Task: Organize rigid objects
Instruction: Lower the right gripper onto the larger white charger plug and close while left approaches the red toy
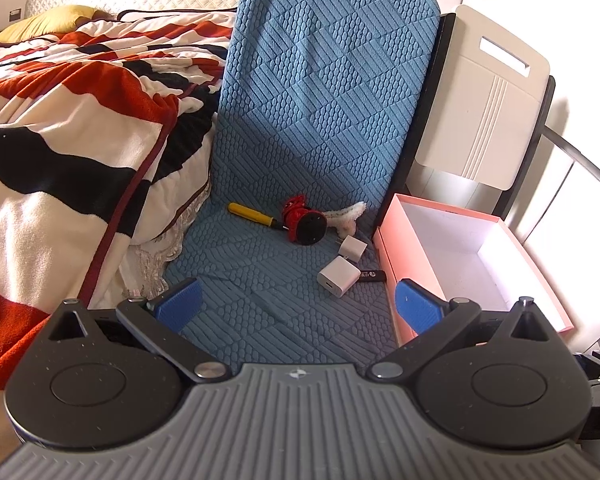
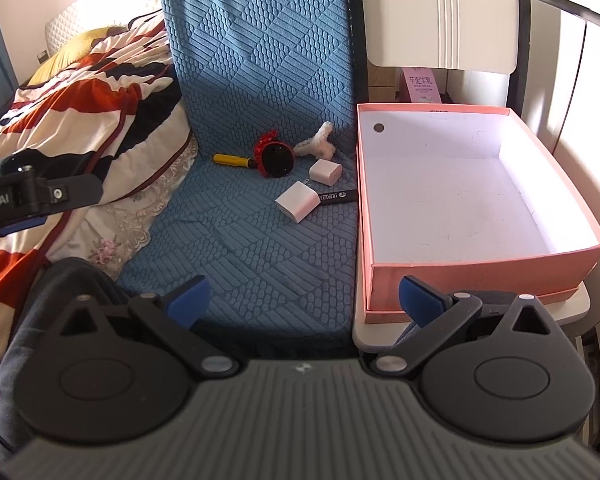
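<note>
Measured from the pink box [image 2: 476, 268]: the black pen [image 2: 338, 197] just left of it lies partly under the nearer white charger [image 2: 298, 201], and its lettering is too small to read. Farther left, the red toy [image 2: 271, 155] hides the yellow screwdriver's [image 2: 231, 160] tip. Behind the box, the pink carton [image 2: 419, 84] is half hidden.

Left gripper [image 1: 298, 306] low in front w/ jaws spread wide, nothing between blue pads [image 1: 179, 305]; blue textured mat [image 1: 284, 300] beyond; on it a yellow-handled screwdriver [image 1: 250, 215] touching a red toy [image 1: 302, 224], white fuzzy piece [image 1: 350, 216] just beside; 2 white chargers [image 1: 339, 275] nearer, black stick [image 1: 372, 276] beside 1; pink box [image 1: 404, 264] at right, white inside; striped blanket [image 1: 68, 128] at left.
</note>
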